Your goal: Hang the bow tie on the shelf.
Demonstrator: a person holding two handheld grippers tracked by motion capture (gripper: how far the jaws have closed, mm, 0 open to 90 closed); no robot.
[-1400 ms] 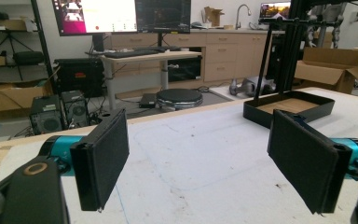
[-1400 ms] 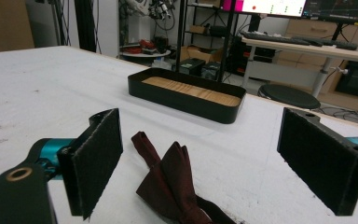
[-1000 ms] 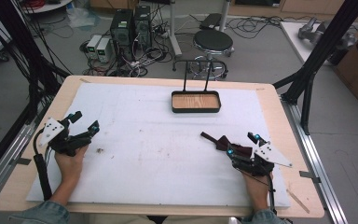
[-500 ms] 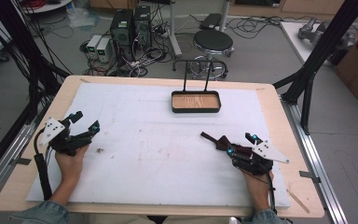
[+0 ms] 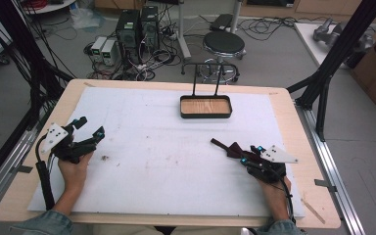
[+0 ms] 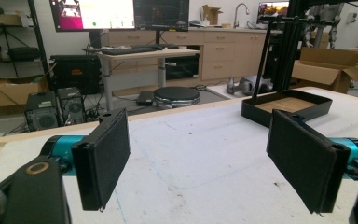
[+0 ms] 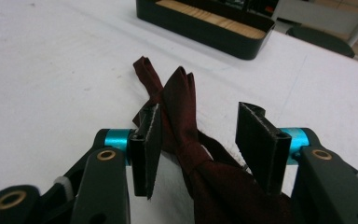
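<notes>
Narrowed since before: right gripper [image 7: 198,140], half-closed around dark red folded cloth strip [image 7: 179,107] on white table cover [image 5: 166,147], not yet clamped. Risk: off-centre pinch, slipping. Left gripper [image 6: 205,158] agape, empty.

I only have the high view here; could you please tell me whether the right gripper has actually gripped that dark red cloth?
Observer: Not yet. The right gripper has just been closing its jaws around the dark red knotted cloth strip, but the right gripper view shows a gap at one pad.
Operator: Thank you. Is anything caught in the left gripper?
Observer: No. In the left gripper view, the left gripper stands wide open, with nothing between its black pads.
</notes>
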